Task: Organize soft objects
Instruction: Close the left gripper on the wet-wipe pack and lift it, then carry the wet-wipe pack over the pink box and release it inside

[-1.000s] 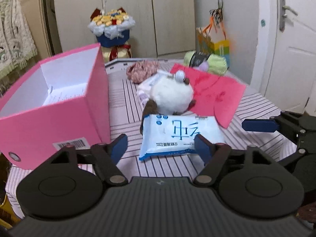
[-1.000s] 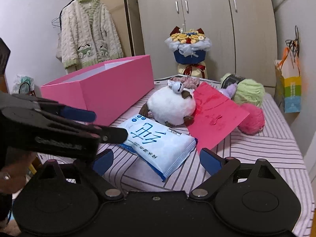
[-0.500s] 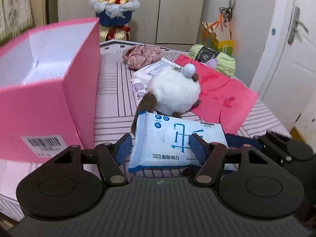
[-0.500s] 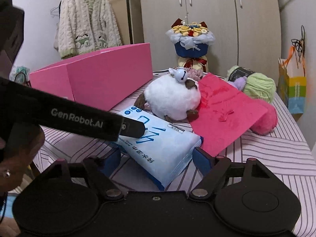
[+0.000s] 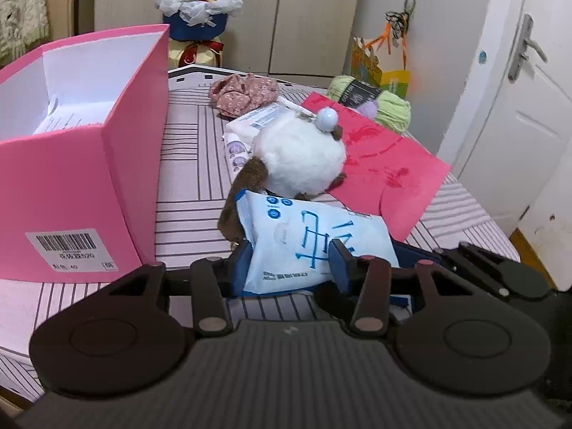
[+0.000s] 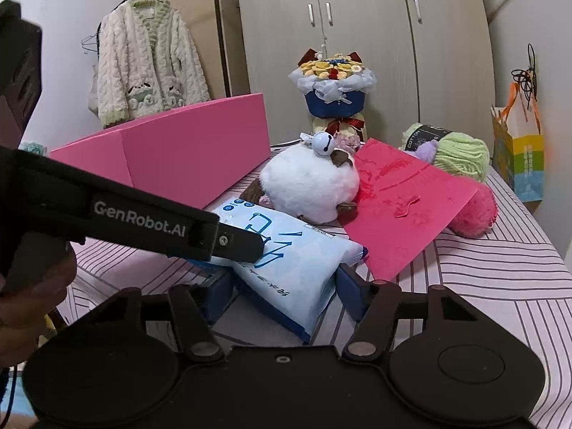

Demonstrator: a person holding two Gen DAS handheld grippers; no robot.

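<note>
A light blue tissue pack (image 5: 314,239) lies on the striped bed in front of a white plush toy (image 5: 300,157) with a bell. My left gripper (image 5: 291,268) is shut on the pack's near end. My right gripper (image 6: 284,286) has closed on the same pack (image 6: 289,261) from the other side, its pads pressing both edges. The left gripper's body crosses the right wrist view at left. The open pink box (image 5: 82,164) stands to the left of the pack.
A red paper sheet (image 5: 386,164) lies right of the plush. Green yarn (image 5: 389,107), a pink fluffy ball (image 6: 475,211), a floral cloth (image 5: 243,93) and small packets (image 5: 257,121) lie behind. A bouquet (image 5: 196,10) stands at the back. A door is to the right.
Both grippers moved in on the tissue pack and closed on it. The pack's near end now sits tilted between the fingers.
</note>
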